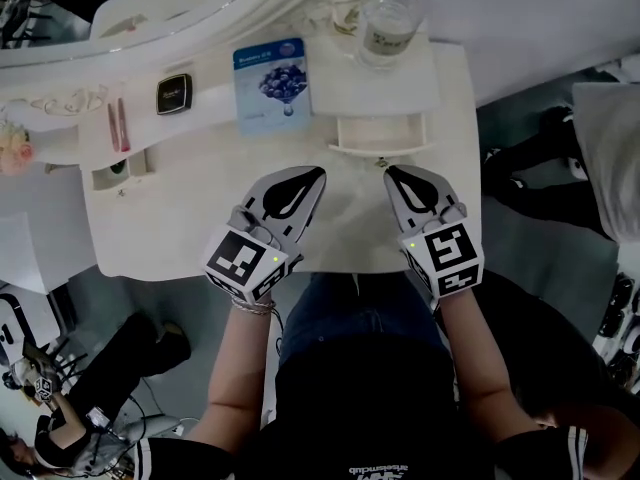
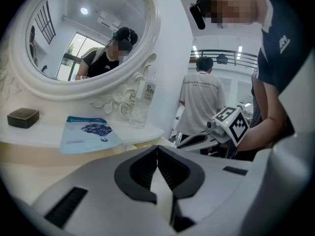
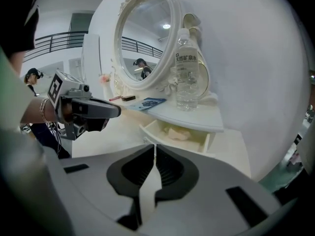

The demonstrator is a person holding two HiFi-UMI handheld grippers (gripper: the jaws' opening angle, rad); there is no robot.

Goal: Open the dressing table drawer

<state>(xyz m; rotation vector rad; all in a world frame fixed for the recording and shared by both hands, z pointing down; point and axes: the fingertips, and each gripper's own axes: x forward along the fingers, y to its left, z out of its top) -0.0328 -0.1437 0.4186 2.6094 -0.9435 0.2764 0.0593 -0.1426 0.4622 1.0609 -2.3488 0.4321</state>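
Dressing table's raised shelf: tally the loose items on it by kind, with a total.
water bottle: 1
blue packet: 1
dark case: 1
pink tube: 1
Total: 4

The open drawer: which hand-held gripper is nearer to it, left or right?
Right. The right hand-held gripper sits just before the middle of the front of the drawer; the left hand-held gripper is beyond its left corner, over the tabletop.

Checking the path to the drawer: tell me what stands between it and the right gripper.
Nothing visible. The right gripper, shut and empty, hovers just before the open drawer; only bare table lies between.
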